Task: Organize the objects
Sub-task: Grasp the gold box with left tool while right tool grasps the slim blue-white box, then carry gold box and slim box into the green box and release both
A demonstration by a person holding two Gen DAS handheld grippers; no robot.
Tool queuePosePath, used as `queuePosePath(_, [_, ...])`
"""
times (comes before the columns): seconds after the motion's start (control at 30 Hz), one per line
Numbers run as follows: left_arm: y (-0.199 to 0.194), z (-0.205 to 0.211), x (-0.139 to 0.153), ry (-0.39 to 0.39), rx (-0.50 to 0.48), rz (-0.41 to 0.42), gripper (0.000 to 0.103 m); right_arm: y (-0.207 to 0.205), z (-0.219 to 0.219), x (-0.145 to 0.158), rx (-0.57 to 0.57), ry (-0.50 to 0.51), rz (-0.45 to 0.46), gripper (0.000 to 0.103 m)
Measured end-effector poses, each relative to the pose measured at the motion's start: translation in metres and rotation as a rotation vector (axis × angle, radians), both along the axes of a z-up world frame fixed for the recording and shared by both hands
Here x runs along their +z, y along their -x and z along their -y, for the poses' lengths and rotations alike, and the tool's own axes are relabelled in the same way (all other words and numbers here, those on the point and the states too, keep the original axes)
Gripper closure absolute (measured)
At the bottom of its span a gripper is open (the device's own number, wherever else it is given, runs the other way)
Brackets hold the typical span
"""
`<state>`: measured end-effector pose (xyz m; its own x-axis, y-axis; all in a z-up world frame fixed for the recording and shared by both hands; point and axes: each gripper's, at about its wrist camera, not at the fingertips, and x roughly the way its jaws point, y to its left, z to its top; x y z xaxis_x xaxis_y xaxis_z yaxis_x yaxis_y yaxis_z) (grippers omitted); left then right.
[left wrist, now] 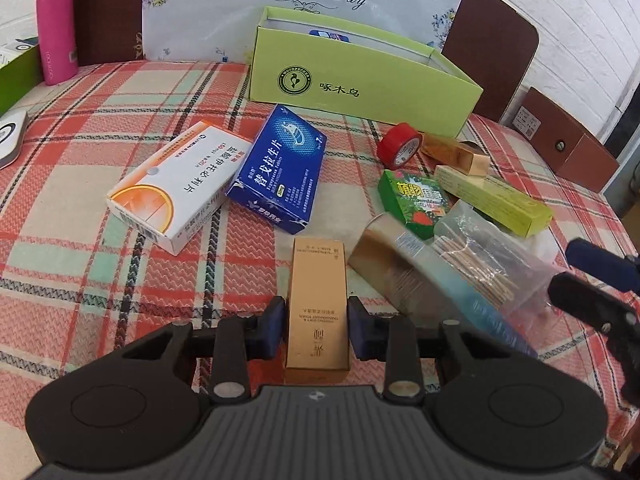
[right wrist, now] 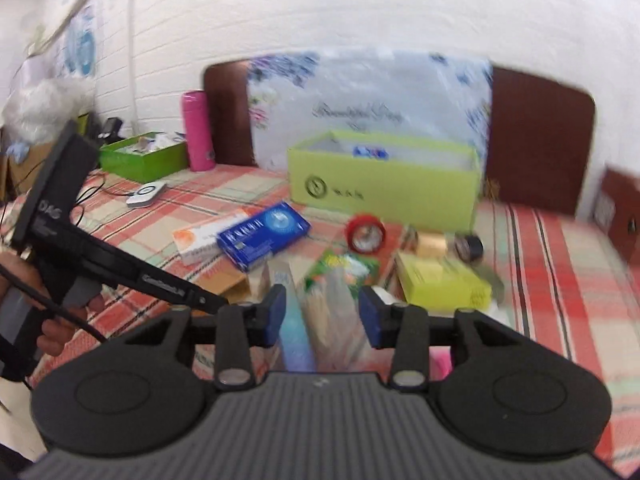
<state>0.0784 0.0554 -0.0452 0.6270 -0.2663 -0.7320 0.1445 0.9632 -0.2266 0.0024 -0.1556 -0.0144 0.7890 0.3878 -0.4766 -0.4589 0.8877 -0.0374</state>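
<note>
One tan carton [left wrist: 317,308] sits clamped in the left hand-held gripper [left wrist: 316,330]; the right hand-held gripper [right wrist: 322,314] gapes wide.

Lime-green box [left wrist: 360,84]; red-green plaid tablecloth [left wrist: 80,240]; pink bottle [left wrist: 56,24].

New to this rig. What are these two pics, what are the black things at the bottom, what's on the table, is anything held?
No robot here: a person holds a two-finger gripper in each hand, with a fisheye camera on each looking along its fingers. The black shapes are the grippers themselves.

The left wrist view shows the left gripper with its pads against a gold carton. The right wrist view is blurred; the right gripper is open above a clear bag of sticks.

On the plaid cloth: a lime open box, a blue medicine box, a white-orange box, red tape.
</note>
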Motion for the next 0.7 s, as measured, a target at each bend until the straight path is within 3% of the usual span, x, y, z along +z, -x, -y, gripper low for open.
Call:
queuePosePath(0.2, [0.003,-0.002,0.001,-0.002,-0.004,0.000,0.069,-0.016,-0.037,-0.030,0.084,0.100,-0.096,0.060])
queuePosePath(0.47, [-0.004,0.002,-0.001,-0.019,-0.002,-0.002,0.068,-0.039,-0.044,-0.045,0.091,0.075,-0.190,0.062])
queuePosePath(0.53, [-0.005,0.003,-0.002,-0.019,-0.001,0.000,0.068,-0.043,-0.046,-0.047,0.087,0.087,-0.194,0.067])
queuePosePath(0.57, [-0.005,0.004,-0.001,-0.024,-0.005,0.000,0.069,-0.044,-0.046,-0.048,0.085,0.094,-0.198,0.077])
queuePosePath(0.6, [-0.004,0.004,-0.001,-0.029,-0.007,0.004,0.069,-0.045,-0.045,-0.048,0.086,0.090,-0.209,0.081])
queuePosePath(0.7, [-0.002,0.002,0.002,-0.032,-0.001,0.005,0.069,-0.047,-0.038,-0.044,0.087,0.036,-0.252,0.082])
